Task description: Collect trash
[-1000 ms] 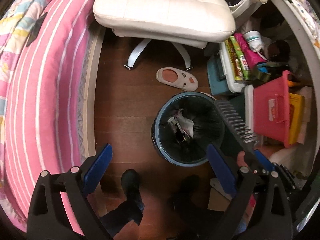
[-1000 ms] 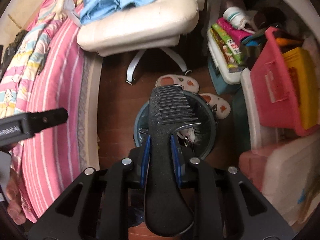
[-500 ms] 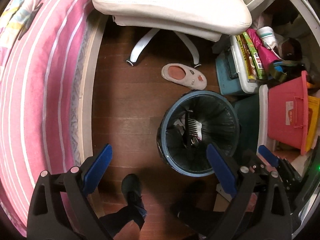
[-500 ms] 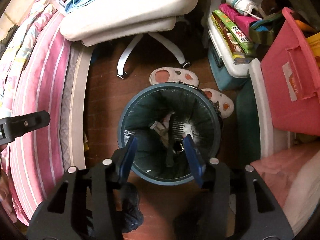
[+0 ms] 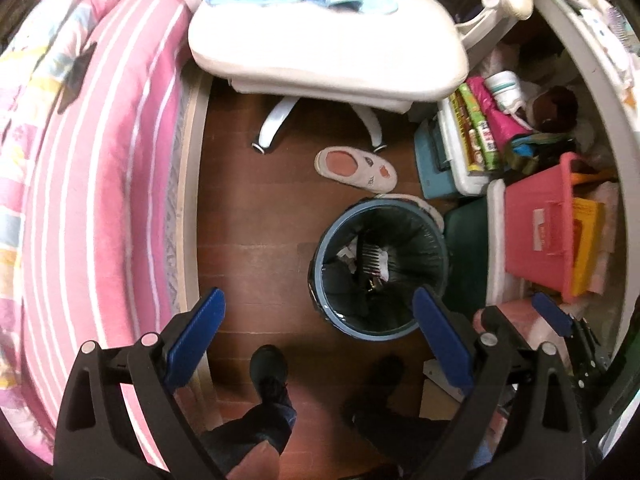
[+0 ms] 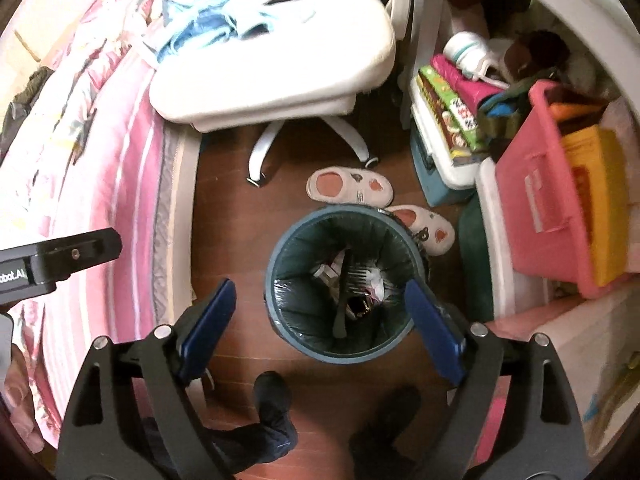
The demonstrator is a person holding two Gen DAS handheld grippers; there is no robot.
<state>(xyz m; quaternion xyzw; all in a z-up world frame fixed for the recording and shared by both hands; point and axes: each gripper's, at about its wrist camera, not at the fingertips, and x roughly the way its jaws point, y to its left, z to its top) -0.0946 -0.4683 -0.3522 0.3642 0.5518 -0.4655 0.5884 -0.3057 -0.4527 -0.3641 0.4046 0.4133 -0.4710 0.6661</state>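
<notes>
A round blue trash bin [image 5: 320, 280] [image 6: 276, 320] with a dark liner stands on the wooden floor. A black comb [image 5: 370, 258] [image 6: 344, 292] lies inside it on white crumpled trash [image 6: 378, 280]. My left gripper [image 5: 318, 340] is open and empty, high above the floor just left of the bin. My right gripper [image 6: 318, 328] is open and empty, straddling the bin from above. The left gripper's body [image 6: 60, 260] shows at the left edge of the right wrist view.
A white office chair [image 5: 328, 48] with blue clothes stands beyond the bin. Two slippers [image 6: 348, 186] lie next to the bin. A pink striped bed [image 5: 100, 160] runs along the left. Pink crate [image 5: 536, 232], boxes and books crowd the right. The person's feet [image 6: 272, 400] stand below.
My right gripper opened and let go of the black comb, which dropped into the bin. Both grippers then rose and pulled back a little.
</notes>
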